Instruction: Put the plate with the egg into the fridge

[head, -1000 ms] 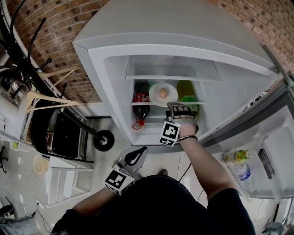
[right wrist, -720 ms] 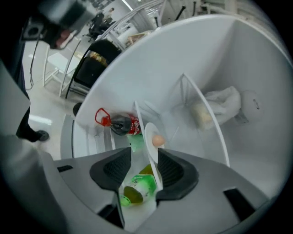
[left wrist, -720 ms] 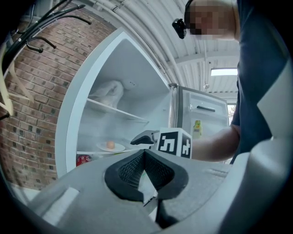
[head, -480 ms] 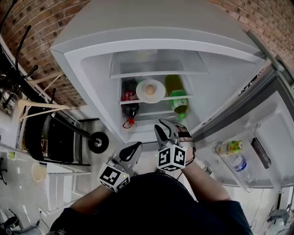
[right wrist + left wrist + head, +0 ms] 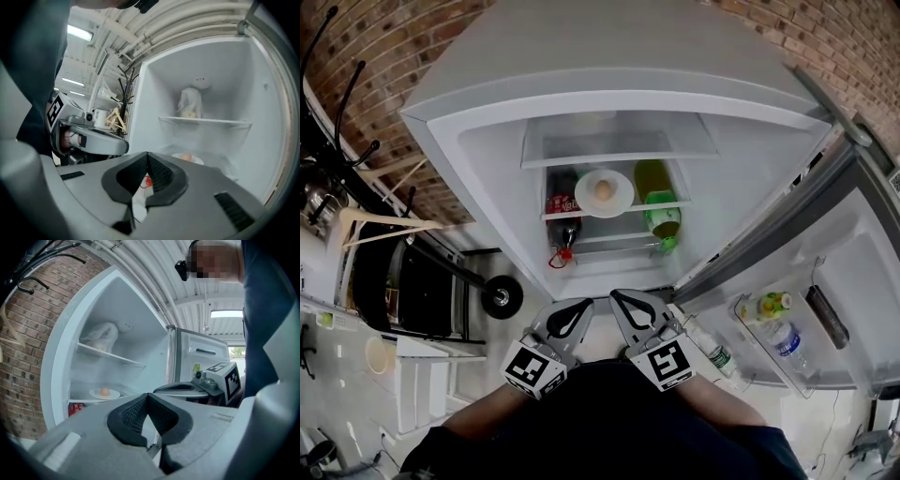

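Observation:
The white plate [image 5: 604,193] with a brown egg [image 5: 604,190] rests on the middle shelf of the open fridge [image 5: 478,159]. From the left gripper view the plate [image 5: 104,393] sits low inside the cabinet; the right gripper view catches its rim [image 5: 187,158] past the jaws. Both grippers hang side by side below the fridge, close to the person's body. My left gripper [image 5: 585,304] is shut and holds nothing. My right gripper [image 5: 616,296] is shut too, with its jaws tip to tip and nothing in them.
A dark cola bottle [image 5: 562,208] with a red label stands left of the plate, a green bottle [image 5: 660,214] to its right. The open door [image 5: 825,281] swings out at right, with bottles [image 5: 773,304] in its rack. A black coat stand [image 5: 356,141] and trolley [image 5: 422,281] are at left.
My right gripper drew back out of the fridge, away from the plate, and came down beside the left one; its jaws went from wide open to shut. The plate stayed on the shelf.

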`<state>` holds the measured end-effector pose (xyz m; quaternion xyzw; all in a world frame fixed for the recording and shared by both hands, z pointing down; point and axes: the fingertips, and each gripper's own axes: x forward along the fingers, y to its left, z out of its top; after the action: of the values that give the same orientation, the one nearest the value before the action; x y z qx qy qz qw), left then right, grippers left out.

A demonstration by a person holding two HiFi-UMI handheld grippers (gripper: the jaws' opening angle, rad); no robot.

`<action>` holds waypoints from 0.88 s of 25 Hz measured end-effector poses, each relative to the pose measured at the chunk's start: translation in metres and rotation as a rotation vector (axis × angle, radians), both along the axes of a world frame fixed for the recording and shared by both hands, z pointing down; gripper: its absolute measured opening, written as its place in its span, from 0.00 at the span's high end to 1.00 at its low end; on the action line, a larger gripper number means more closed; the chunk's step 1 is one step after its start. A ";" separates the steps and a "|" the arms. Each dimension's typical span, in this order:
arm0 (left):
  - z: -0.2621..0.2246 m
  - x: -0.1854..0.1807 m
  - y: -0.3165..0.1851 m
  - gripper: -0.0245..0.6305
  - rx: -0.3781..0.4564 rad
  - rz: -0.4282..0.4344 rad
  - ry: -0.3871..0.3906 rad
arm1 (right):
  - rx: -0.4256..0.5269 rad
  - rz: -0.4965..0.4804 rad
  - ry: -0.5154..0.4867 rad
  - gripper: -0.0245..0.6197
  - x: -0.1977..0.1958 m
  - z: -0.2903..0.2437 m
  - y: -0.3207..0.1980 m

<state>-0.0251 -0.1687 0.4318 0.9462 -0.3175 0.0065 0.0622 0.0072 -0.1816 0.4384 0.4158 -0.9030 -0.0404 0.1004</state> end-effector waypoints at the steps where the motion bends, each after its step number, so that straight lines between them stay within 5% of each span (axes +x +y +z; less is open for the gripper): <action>1: 0.000 0.001 0.001 0.96 -0.001 0.001 -0.002 | -0.007 -0.007 -0.036 0.95 -0.001 0.002 0.003; 7: 0.004 0.006 0.009 0.96 0.006 0.024 -0.018 | -0.078 -0.045 -0.160 0.95 -0.003 0.010 0.012; 22: 0.000 0.008 0.005 0.96 0.000 0.015 -0.008 | -0.085 -0.072 -0.116 0.95 -0.008 0.016 0.012</action>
<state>-0.0172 -0.1633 0.4323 0.9486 -0.3104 0.0105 0.0611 -0.0005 -0.1700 0.4542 0.3802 -0.9225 0.0185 0.0641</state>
